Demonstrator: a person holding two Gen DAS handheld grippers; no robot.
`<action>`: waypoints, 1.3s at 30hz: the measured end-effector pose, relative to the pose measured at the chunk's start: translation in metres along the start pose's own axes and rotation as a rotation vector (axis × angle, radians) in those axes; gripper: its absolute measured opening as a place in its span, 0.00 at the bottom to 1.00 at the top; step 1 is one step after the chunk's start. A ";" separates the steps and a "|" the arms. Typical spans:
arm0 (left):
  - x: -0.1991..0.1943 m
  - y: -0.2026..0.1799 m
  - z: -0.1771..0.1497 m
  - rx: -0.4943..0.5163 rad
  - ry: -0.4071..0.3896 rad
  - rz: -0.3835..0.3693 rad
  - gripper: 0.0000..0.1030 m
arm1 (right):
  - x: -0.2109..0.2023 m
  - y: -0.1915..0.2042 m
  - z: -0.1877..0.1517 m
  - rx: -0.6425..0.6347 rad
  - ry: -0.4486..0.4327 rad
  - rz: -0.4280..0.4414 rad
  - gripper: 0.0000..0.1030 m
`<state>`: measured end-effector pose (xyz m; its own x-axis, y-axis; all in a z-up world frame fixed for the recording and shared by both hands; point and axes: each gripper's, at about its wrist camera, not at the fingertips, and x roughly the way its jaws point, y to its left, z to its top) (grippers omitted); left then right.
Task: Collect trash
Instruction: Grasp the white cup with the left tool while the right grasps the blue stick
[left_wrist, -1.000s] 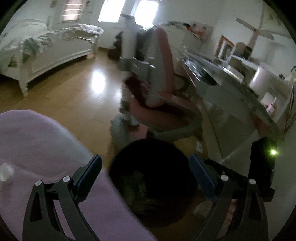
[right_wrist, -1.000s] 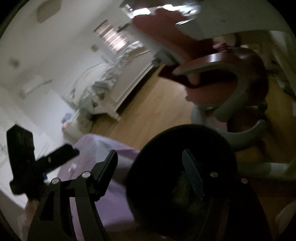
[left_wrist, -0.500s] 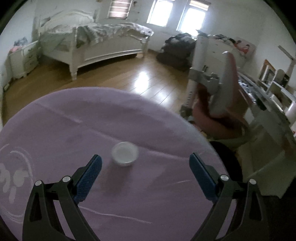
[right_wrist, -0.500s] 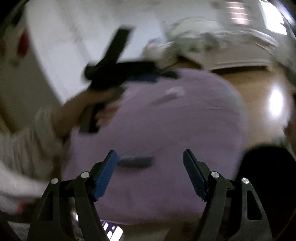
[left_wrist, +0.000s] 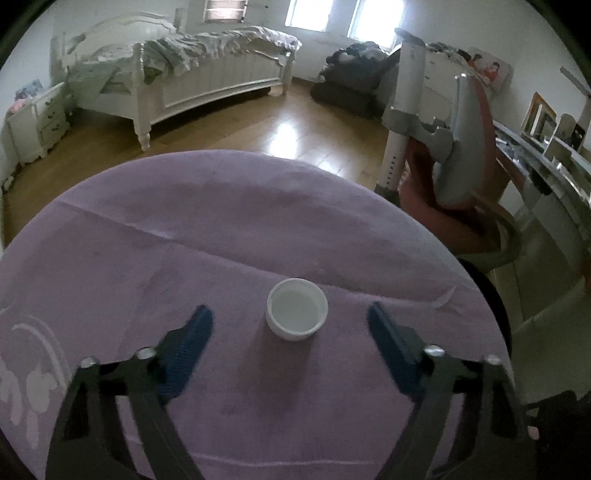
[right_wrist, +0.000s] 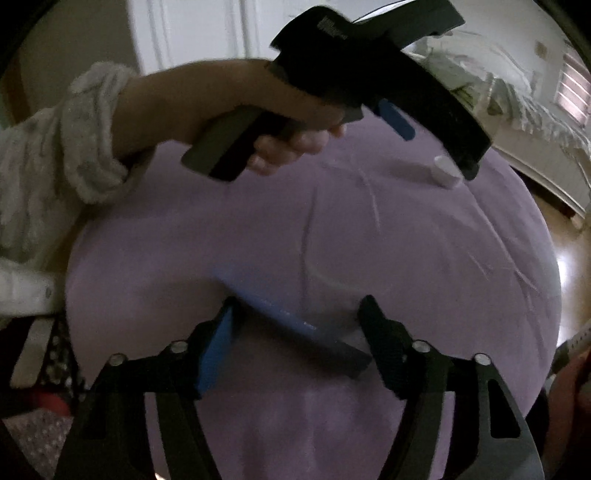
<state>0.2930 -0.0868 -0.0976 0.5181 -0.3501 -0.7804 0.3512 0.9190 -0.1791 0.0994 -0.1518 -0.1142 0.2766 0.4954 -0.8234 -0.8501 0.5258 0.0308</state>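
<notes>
A small white cup (left_wrist: 297, 314) stands upright on the purple cloth-covered round table (left_wrist: 221, 221). My left gripper (left_wrist: 289, 310) hovers over it with a finger on each side. Its jaws are closing and do not touch the cup. In the right wrist view a dark blue flat strip (right_wrist: 295, 328) lies on the table (right_wrist: 406, 240) between the fingers of my right gripper (right_wrist: 297, 304). Those jaws are also closing, and no firm pinch shows in the blurred frame. A hand holds the left gripper (right_wrist: 369, 74) above the white cup (right_wrist: 447, 171) at the far side.
A black bin's rim (left_wrist: 493, 306) peeks from behind the table's right edge. Beyond it stand a pink-and-grey chair (left_wrist: 461, 147) and a cluttered desk (left_wrist: 546, 177). A white bed (left_wrist: 184, 74) and a nightstand (left_wrist: 37, 122) stand across the wooden floor (left_wrist: 295, 122).
Both grippers swung away from the black bin to over the purple table. The left one came close to the white cup, the right one to the dark strip. Both pairs of jaws narrowed.
</notes>
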 end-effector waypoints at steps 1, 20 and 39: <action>0.003 -0.001 0.000 0.007 0.009 -0.003 0.65 | 0.000 -0.004 0.002 0.028 -0.010 -0.004 0.51; -0.027 -0.011 -0.007 -0.012 -0.079 -0.029 0.36 | -0.065 -0.089 -0.045 0.637 -0.325 0.086 0.10; -0.025 -0.197 0.002 0.173 -0.093 -0.275 0.36 | -0.203 -0.164 -0.213 1.023 -0.651 -0.304 0.10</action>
<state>0.2122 -0.2595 -0.0415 0.4516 -0.6027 -0.6579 0.6104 0.7465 -0.2649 0.0869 -0.4858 -0.0725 0.8189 0.3557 -0.4504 -0.0556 0.8302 0.5547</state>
